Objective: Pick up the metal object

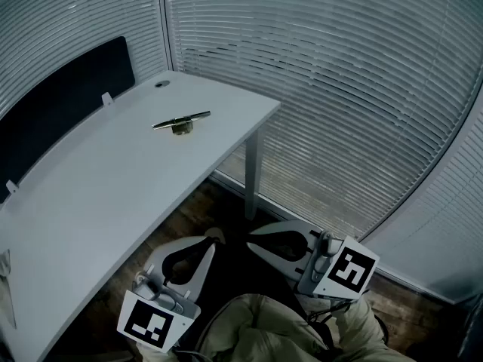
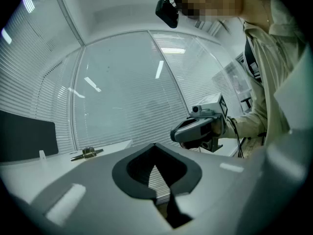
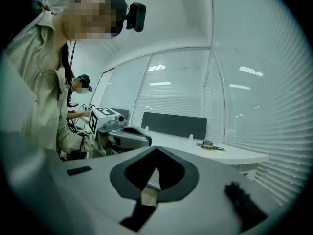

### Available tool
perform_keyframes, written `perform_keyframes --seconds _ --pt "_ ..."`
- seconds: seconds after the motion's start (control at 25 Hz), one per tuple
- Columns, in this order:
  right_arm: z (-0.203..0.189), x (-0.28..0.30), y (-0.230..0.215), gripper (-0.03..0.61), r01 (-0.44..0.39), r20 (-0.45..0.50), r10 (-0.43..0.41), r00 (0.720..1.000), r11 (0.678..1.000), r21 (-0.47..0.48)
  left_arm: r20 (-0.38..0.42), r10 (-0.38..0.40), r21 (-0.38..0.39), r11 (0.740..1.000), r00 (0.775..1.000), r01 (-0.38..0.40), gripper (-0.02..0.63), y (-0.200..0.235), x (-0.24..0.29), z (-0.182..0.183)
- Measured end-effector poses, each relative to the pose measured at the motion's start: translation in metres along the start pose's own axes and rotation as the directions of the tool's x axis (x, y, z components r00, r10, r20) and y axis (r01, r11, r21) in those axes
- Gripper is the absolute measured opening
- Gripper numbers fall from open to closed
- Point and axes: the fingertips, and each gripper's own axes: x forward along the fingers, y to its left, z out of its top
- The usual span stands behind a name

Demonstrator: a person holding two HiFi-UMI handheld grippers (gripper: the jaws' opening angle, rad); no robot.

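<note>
The metal object (image 1: 181, 122), a thin rod with a short brass-coloured fitting, lies on the far part of the white desk (image 1: 113, 179). It also shows small in the left gripper view (image 2: 87, 153) and in the right gripper view (image 3: 211, 145). Both grippers hang low in front of the desk, over the person's lap and well short of the object. My left gripper (image 1: 213, 237) is shut with nothing in it, its tips meeting (image 2: 155, 146). My right gripper (image 1: 253, 240) is also shut and empty (image 3: 156, 148). Each gripper sees the other beside it.
A dark partition panel (image 1: 60, 104) stands along the desk's back edge. A cable hole (image 1: 162, 84) sits at the far corner. Window blinds (image 1: 339, 89) wall the room. The desk leg (image 1: 251, 176) stands on wooden floor. Another seated person (image 3: 80, 84) is in the background.
</note>
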Motion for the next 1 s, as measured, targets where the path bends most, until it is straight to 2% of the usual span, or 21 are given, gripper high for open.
perform_keyframes --seconds 0.16,0.4,0.6,0.84,0.92,1.0 --pt "0.005 0.011 -0.015 0.003 -0.012 -0.011 0.012 1.0 1.0 -0.021 0.009 -0.006 0.038 0.999 1.0 0.006 0.006 0.012 0.013 0.013" --pt "-0.008 0.037 -0.047 0.003 -0.031 -0.034 0.03 0.999 0.999 -0.029 0.012 -0.035 0.032 0.999 0.999 0.034 0.006 0.035 0.038 0.022" --pt "-0.016 0.058 -0.074 0.003 -0.049 -0.048 0.047 0.998 0.998 -0.031 0.006 -0.034 0.101 0.994 0.999 0.033 0.006 0.058 0.056 0.038" --pt "0.003 0.074 -0.117 0.003 -0.018 -0.033 0.016 0.999 0.999 -0.044 -0.001 -0.029 0.191 0.981 1.0 0.029 0.006 0.086 0.079 0.059" --pt "0.004 0.081 -0.127 0.004 -0.013 -0.022 0.012 1.0 0.999 -0.051 -0.012 -0.014 0.19 0.982 1.0 0.016 0.006 0.099 0.085 0.062" --pt "0.006 0.091 -0.136 0.003 -0.017 -0.022 0.016 1.0 0.997 -0.072 -0.035 0.022 0.146 0.989 0.999 -0.017 0.006 0.115 0.089 0.06"
